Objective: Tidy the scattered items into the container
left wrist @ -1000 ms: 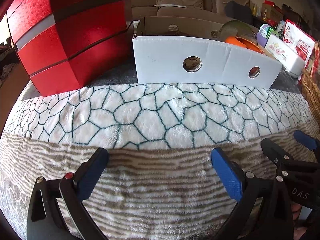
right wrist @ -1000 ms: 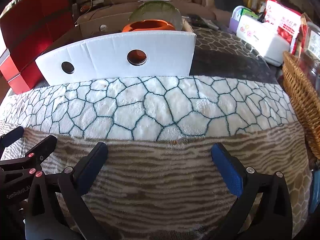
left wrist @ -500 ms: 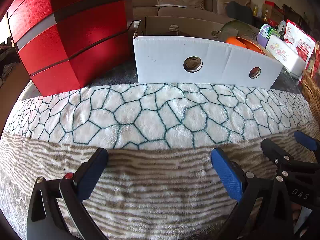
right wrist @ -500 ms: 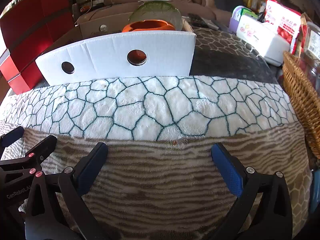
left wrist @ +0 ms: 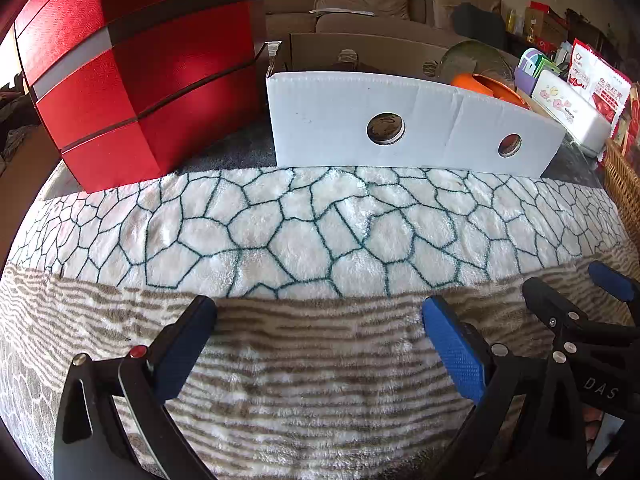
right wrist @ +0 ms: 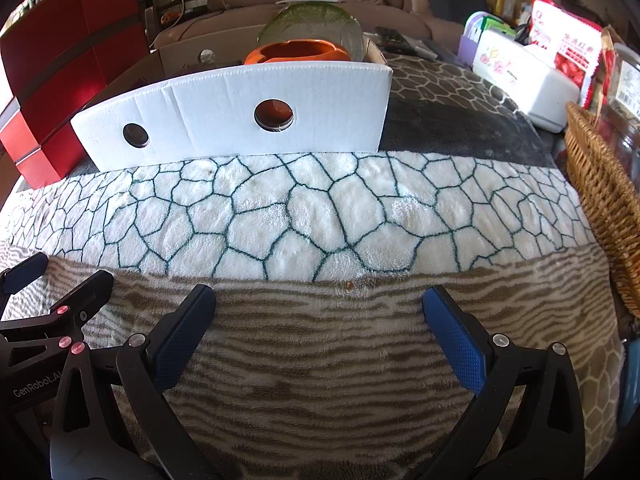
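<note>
White corrugated box (right wrist: 240, 116), two round holes, upright on blanket; orange bowl (right wrist: 298, 51) and green glass plate (right wrist: 316, 24) inside.

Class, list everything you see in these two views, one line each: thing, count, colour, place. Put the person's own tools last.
Corrugated box: one, white front with two round holes, far edge of blanket.
Round bowl: one, orange, inside the box.
Glass plate: one, greenish, standing behind the bowl.
Stacked gift boxes: red, left of the white box.
Plush blanket: one, white with teal lines, tan stripes nearer.
Wicker basket: one, brown, right edge.
Tissue box: one, white, far right.
Snack bag: one, red and white, behind the tissue box.
Left hand-held gripper: blue pads, open, empty.
Right hand-held gripper: blue pads, open, empty.
</note>
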